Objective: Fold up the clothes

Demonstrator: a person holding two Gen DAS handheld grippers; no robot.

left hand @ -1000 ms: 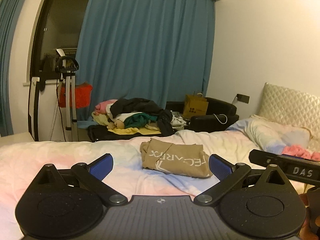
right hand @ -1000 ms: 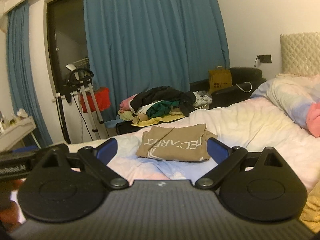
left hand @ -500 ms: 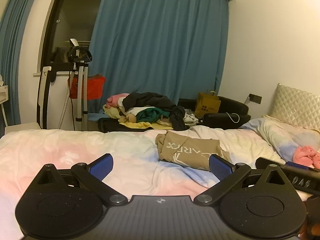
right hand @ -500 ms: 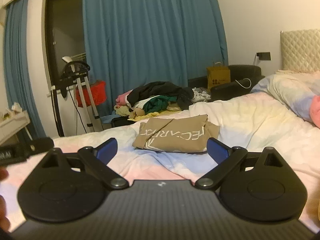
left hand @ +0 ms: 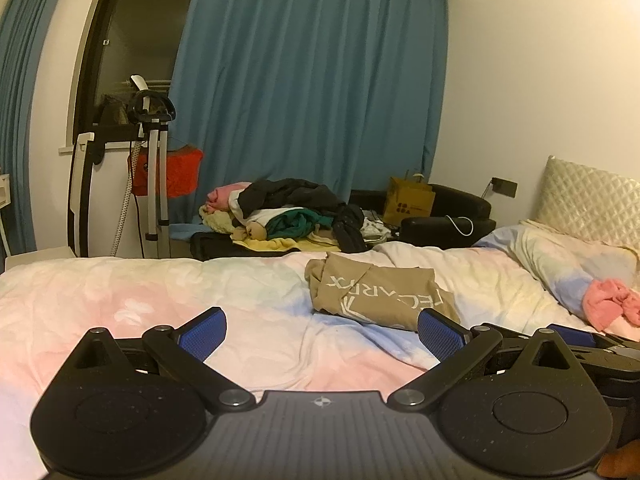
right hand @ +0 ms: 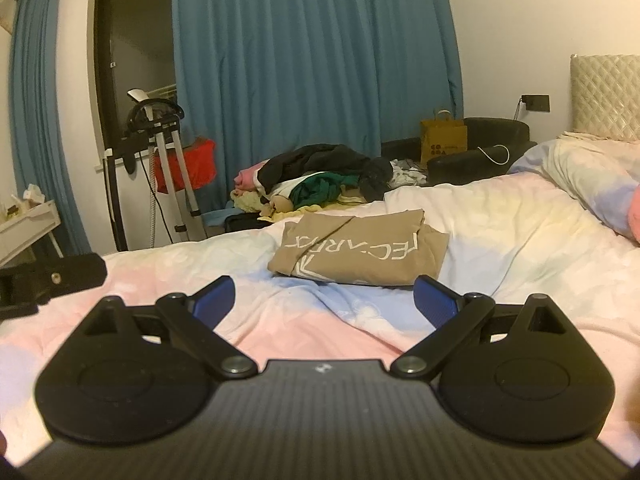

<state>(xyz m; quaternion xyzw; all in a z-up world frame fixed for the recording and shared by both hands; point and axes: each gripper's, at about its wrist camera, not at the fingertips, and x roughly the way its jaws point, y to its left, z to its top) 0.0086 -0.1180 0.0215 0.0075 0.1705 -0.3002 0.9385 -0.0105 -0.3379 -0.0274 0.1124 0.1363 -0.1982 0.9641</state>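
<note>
Two claws, my left gripper point(left hand: 320, 330) and right gripper point(right hand: 324, 298), gape wide, holding nothing. Beyond them the folded tan shirt point(right hand: 358, 250) lies on the bed point(right hand: 500, 216); behind the shirt sits a clothes heap point(right hand: 320, 182), unobstructed.

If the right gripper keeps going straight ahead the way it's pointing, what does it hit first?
Probably the folded tan shirt lying on the bed. It sits just ahead of the open right gripper, roughly centred between the fingers, though depth is hard to judge.
</note>
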